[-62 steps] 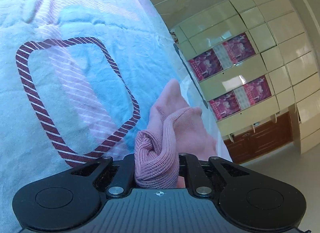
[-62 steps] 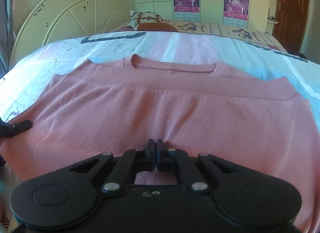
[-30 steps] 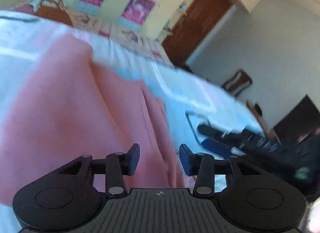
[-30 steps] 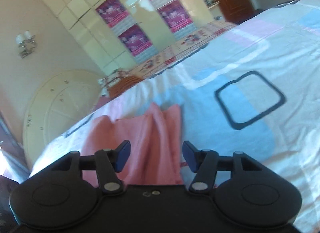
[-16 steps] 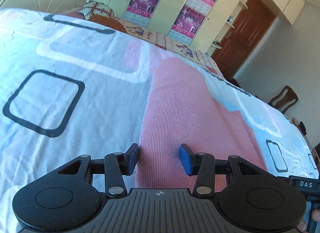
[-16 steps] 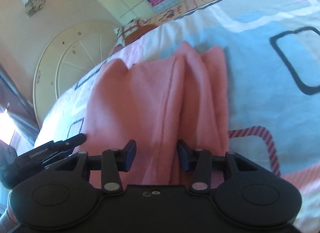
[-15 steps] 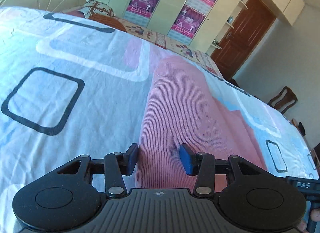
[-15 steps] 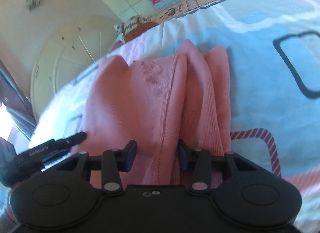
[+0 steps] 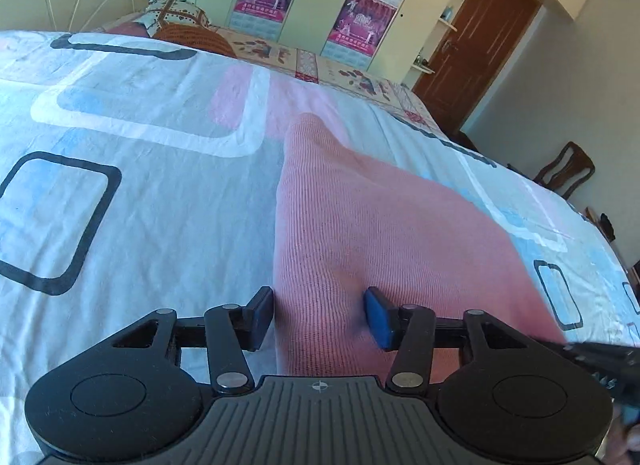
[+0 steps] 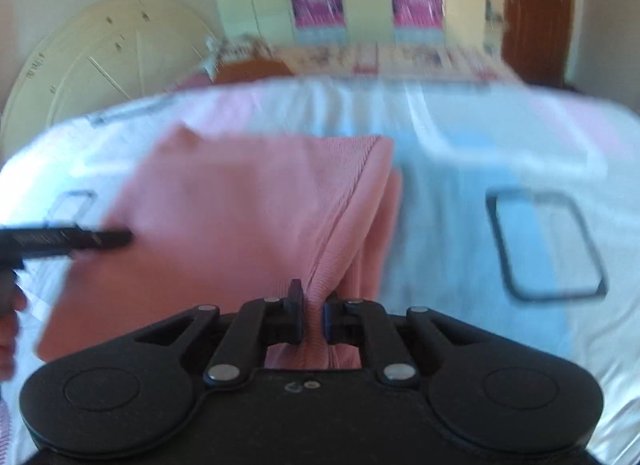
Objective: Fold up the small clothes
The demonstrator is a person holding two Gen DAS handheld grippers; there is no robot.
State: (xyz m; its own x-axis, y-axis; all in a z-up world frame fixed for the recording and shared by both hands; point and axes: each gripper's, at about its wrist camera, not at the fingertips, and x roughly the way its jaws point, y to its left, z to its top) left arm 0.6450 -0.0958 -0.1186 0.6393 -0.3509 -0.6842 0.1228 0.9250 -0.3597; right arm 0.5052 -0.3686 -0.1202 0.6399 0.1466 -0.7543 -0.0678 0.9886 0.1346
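A pink knit sweater (image 9: pixel 360 225) lies folded on the bed. In the left wrist view my left gripper (image 9: pixel 318 315) is open, its fingers straddling the sweater's near left edge, with cloth between them. In the right wrist view my right gripper (image 10: pixel 311 315) is shut on a pinched ridge of the sweater (image 10: pixel 240 217) at its near right edge. The left gripper's fingers (image 10: pixel 100 239) show at the left of the right wrist view, at the sweater's left edge. The right wrist view is motion-blurred.
The bed sheet (image 9: pixel 140 185) is white with blue, pink and black-outlined squares. A round cream headboard (image 10: pixel 100 61), pillows (image 9: pixel 180 21), wardrobes with posters (image 9: pixel 352 5), a brown door (image 9: pixel 480 37) and a wooden chair (image 9: pixel 568 169) surround the bed.
My right gripper has closed on the sweater's edge and its view has swung. My left gripper stays open over the sweater's other edge, moved slightly forward.
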